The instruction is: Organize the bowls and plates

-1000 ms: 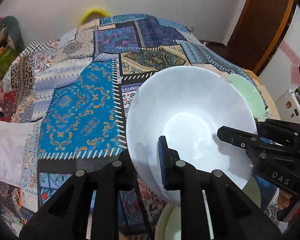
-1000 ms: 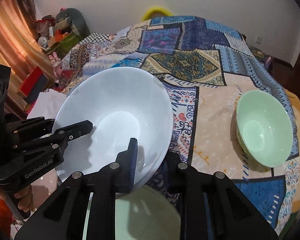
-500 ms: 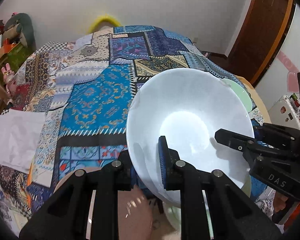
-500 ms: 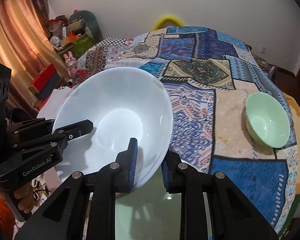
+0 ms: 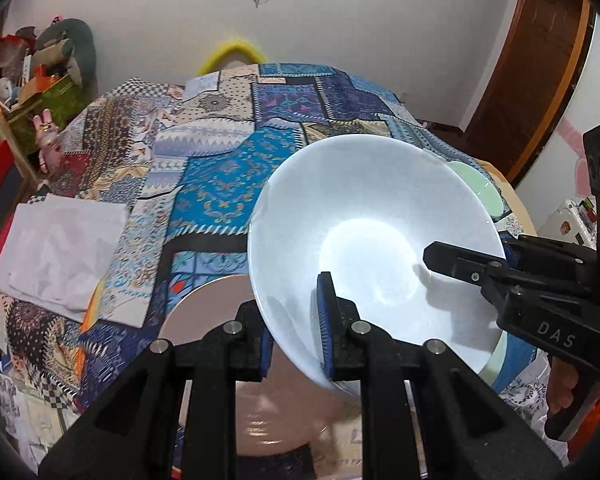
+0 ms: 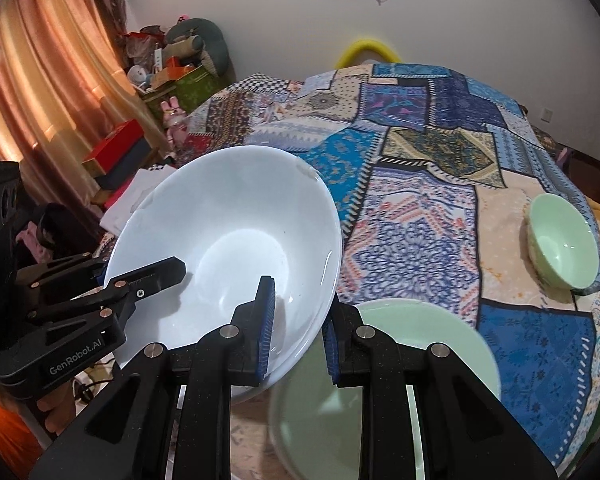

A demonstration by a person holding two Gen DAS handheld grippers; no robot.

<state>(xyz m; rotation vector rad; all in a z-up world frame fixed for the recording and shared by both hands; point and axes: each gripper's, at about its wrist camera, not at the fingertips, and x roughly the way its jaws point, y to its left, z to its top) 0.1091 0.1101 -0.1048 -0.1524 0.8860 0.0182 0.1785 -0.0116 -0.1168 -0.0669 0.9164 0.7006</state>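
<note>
Soft indoor light is filling both views evenly. A bright glare patch is glowing in the white bowl just ahead of the left gripper, and the fingers of the right gripper are casting faint shadows inside it. Warm light is seeping through the curtain far left. The plates under the tongs are smearing with blur. Fisheye curvature and black vignetting are bending the edges.

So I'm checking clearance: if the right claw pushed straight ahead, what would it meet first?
The white bowl it already grips; its wall sits between the fingers. Beyond lies patchwork cloth, depth unclear.
</note>
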